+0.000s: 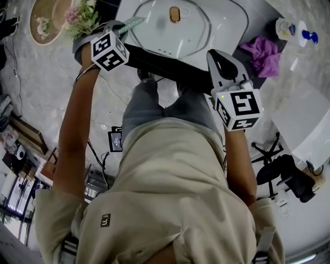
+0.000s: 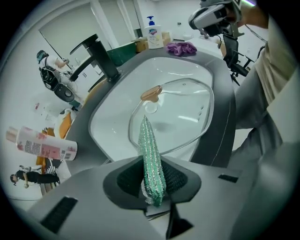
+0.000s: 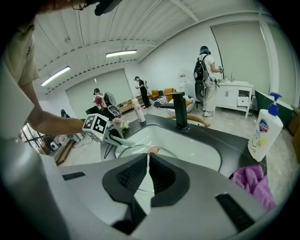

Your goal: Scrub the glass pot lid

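The glass pot lid (image 1: pixel 154 32) with a tan knob (image 1: pixel 175 14) lies in the white sink (image 1: pixel 227 23). My left gripper (image 1: pixel 122 28) hovers over the sink's left rim, shut on a green glittery scrubber (image 1: pixel 132 22). In the left gripper view the scrubber (image 2: pixel 151 154) sticks out from the left gripper (image 2: pixel 152 180) toward the lid (image 2: pixel 187 112), its tip just short of the knob (image 2: pixel 151 93). My right gripper (image 1: pixel 220 64) is over the dark counter at the sink's right; its jaws are shut with nothing between them (image 3: pixel 148 161). The lid's knob (image 3: pixel 153 150) shows just beyond them.
A black faucet (image 2: pixel 101 56) stands behind the sink. On the counter are a soap pump bottle (image 3: pixel 265 131), a purple cloth (image 3: pixel 253 185) and a pink bottle (image 2: pixel 42 145). A flower pot (image 1: pixel 82 18) sits left of the sink. People stand farther back in the room.
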Available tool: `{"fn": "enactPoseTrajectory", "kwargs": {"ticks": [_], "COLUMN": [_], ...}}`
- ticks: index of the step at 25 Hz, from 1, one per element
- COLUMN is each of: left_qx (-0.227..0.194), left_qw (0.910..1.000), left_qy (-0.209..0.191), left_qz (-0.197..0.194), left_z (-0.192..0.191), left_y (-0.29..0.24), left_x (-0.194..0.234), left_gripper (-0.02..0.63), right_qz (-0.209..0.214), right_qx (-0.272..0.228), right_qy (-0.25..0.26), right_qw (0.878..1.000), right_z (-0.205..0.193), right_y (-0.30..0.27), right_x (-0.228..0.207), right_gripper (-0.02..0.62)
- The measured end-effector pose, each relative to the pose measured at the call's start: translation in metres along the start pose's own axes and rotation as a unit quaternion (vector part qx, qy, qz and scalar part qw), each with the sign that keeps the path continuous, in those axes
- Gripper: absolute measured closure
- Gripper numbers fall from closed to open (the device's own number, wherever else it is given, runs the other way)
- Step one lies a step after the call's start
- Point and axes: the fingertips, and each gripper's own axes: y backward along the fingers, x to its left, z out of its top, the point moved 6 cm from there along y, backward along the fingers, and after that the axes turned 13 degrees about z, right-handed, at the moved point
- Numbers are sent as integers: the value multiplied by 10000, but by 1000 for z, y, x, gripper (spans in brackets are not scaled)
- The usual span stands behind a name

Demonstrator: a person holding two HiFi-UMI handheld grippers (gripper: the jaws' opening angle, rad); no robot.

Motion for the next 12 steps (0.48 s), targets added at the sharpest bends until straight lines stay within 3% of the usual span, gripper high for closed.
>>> {"fn": "enactPoseTrajectory", "kwargs": {"ticks": [12], "left_qx": [-208], "left_qw": [9996], "left_qy": [-150], "left_qz": [-156], "left_z": [52], "left_y": [-23], "left_x": [8], "left_gripper": [511], "right_qz": [-186], "right_qx": [-58], "right_qy": [-204], "right_qw": [9996], "right_z": [-7], "right_y": [14], "right_x": [-13], "right_gripper": [566]}}
